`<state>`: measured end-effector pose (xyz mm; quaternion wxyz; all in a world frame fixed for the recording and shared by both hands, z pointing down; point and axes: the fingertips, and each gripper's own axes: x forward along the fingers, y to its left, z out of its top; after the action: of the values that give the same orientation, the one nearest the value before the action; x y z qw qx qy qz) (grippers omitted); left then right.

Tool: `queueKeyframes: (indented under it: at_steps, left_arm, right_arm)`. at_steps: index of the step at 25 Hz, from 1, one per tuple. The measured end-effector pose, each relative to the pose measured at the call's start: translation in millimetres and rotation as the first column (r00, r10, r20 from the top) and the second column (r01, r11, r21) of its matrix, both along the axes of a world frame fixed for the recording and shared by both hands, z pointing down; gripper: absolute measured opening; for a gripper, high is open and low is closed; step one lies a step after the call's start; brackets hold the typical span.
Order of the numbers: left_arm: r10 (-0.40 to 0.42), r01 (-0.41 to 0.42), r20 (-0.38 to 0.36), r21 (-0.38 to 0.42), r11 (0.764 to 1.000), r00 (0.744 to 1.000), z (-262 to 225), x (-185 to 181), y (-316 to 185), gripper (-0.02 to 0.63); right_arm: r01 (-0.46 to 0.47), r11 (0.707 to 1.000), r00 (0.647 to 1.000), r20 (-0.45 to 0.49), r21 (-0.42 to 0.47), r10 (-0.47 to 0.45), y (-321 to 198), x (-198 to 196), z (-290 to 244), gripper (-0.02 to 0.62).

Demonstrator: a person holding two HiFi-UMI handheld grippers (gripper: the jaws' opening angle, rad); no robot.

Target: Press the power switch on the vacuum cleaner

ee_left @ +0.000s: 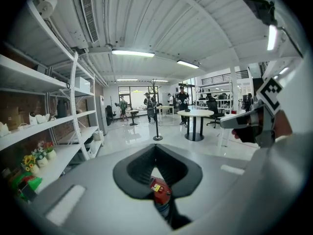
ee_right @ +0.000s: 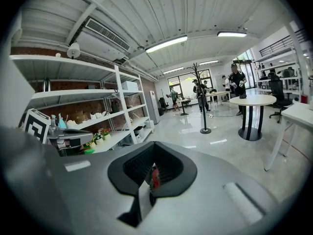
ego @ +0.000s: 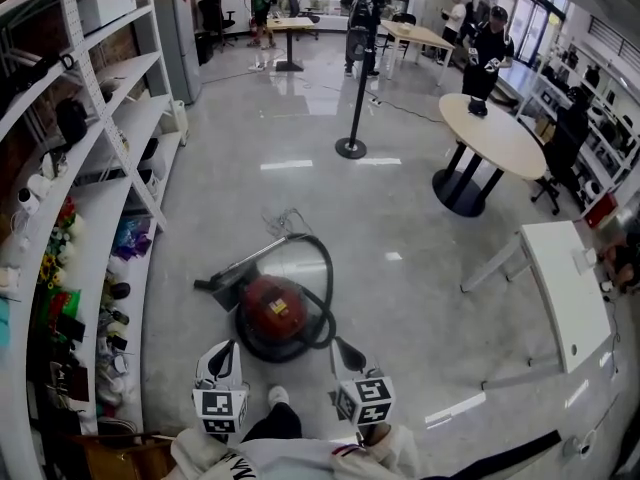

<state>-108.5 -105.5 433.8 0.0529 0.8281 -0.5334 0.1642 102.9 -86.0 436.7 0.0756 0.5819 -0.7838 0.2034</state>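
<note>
The red canister vacuum cleaner (ego: 273, 309) sits on the glossy floor just ahead of me. Its black hose (ego: 322, 268) loops around it and the wand lies off to the left. My left gripper (ego: 227, 349) hovers over the vacuum's near left side and my right gripper (ego: 341, 346) over its near right side; both are above it and not touching. Each is shut with nothing held. In the left gripper view the jaws (ee_left: 155, 148) meet at their tips, and the vacuum's red body (ee_left: 159, 190) shows through the gap behind them. The right gripper (ee_right: 154, 145) frames only a red sliver (ee_right: 155, 178).
White shelving (ego: 120, 183) with small items runs along the left. A stanchion pole (ego: 352, 146) stands on the floor beyond the vacuum. A round table (ego: 493, 134) and a white desk (ego: 566, 290) are to the right. People stand at the far end of the room.
</note>
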Motion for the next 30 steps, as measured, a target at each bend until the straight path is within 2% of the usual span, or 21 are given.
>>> queueKeyframes:
  at_steps: [17,30]
  left_arm:
    - [0.012,-0.012,-0.014,-0.012,1.000,1.000,3,-27,-70,0.000]
    - [0.031,-0.032,-0.038,-0.028,0.999,0.999,12,-40,-95,0.000]
  right_arm:
    - [-0.006,1.000,1.000,-0.017,-0.004,0.006,-70,-29,-2,0.000]
    - [-0.022,1.000,0.999,-0.041,-0.022,0.021,-90,-44,2,0.000]
